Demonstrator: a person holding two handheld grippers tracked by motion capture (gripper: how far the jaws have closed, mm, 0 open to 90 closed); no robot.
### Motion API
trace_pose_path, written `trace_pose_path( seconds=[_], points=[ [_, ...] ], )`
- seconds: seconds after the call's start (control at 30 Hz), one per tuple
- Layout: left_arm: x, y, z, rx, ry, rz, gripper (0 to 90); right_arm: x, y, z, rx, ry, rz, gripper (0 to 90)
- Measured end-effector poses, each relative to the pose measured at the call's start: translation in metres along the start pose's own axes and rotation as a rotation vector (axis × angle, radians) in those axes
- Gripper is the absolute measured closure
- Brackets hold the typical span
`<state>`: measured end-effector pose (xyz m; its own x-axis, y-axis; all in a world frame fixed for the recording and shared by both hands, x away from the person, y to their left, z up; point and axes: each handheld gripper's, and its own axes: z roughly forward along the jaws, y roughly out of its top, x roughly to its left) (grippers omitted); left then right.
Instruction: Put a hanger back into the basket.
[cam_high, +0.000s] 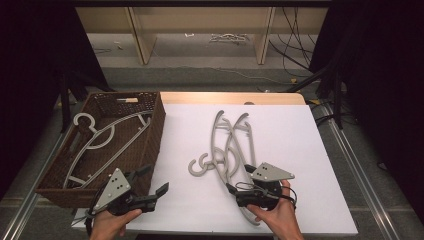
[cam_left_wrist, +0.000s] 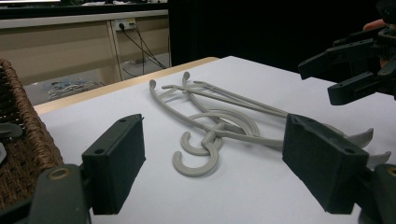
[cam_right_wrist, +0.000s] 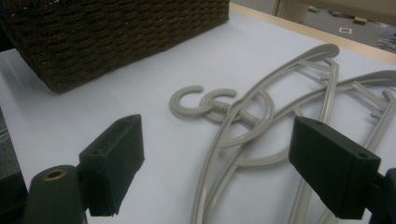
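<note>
Right gripper (cam_high: 235, 189) jaws apart over two stacked hangers (cam_high: 231, 146) | left gripper (cam_high: 152, 182) apart, idle by basket (cam_high: 159, 120) | risk: hooks (cam_right_wrist: 201, 103) interlocked, both hangers lift together

You're seeing two hangers (cam_high: 227, 150) lying mid-desk (cam_high: 300, 150), basket (cam_high: 155, 130) sitting to their left w/ one hanger (cam_high: 100, 140) inside.

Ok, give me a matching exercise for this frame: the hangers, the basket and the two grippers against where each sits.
Things:
1. hanger in the basket
2. stacked hangers
3. wicker basket
4. left gripper
5. right gripper

Places:
A. lying on the white table top, hooks pointing left
B. open, over the near end of the stacked hangers
C. on the left side of the table
D. open, just off the basket's near right corner
E. inside the brown wicker

Pairs: 1-E, 2-A, 3-C, 4-D, 5-B
</note>
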<state>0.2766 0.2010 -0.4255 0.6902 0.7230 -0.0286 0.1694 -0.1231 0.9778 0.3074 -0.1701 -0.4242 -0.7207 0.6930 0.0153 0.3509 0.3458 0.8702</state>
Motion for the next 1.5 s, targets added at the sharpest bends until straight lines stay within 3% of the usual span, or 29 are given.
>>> trace_pose_path(
  seconds=[0.2, 0.37, 0.43, 0.53, 0.57, 0.63, 0.67, 0.8, 0.9, 1.2, 1.5],
  points=[
    [0.0, -0.001, 0.0, 0.001, 0.0, 0.014, 21.1, 0.002, 0.005, 0.011, 0.059, -0.008, -0.027, 18.9],
    [-0.001, -0.001, -0.001, 0.006, -0.008, 0.013, 20.9, -0.004, 0.011, 0.029, 0.174, -0.011, -0.057, 19.3],
    [-0.001, -0.001, -0.001, 0.006, -0.013, 0.015, 20.9, -0.004, 0.013, 0.036, 0.222, -0.026, -0.036, 19.7],
    [-0.001, -0.002, -0.002, 0.006, -0.014, 0.018, 21.4, -0.007, 0.014, 0.048, 0.291, -0.029, -0.042, 19.7],
    [0.002, -0.001, -0.001, -0.006, -0.022, 0.063, 21.4, -0.007, 0.014, 0.053, 0.307, -0.044, -0.036, 19.5],
    [0.001, -0.001, -0.001, -0.002, -0.024, 0.063, 21.4, -0.008, 0.013, 0.061, 0.366, -0.03, -0.054, 20.0],
    [0.001, -0.001, -0.001, -0.002, -0.024, 0.061, 21.4, -0.006, 0.012, 0.066, 0.37, -0.038, -0.059, 23.3],
    [0.001, -0.001, -0.001, 0.001, -0.025, 0.061, 21.4, -0.003, 0.013, 0.076, 0.43, 0.016, -0.123, 33.6],
    [0.002, -0.001, -0.001, -0.001, -0.028, 0.062, 21.6, -0.002, 0.014, 0.081, 0.479, 0.021, -0.09, 38.4],
    [0.002, -0.001, -0.001, 0.003, -0.033, 0.068, 22.5, -0.001, 0.013, 0.091, 0.512, 0.052, -0.072, 52.1],
    [0.002, -0.002, -0.001, 0.005, -0.035, 0.067, 23.0, 0.002, 0.013, 0.102, 0.544, 0.027, -0.016, 53.8]
  ],
)
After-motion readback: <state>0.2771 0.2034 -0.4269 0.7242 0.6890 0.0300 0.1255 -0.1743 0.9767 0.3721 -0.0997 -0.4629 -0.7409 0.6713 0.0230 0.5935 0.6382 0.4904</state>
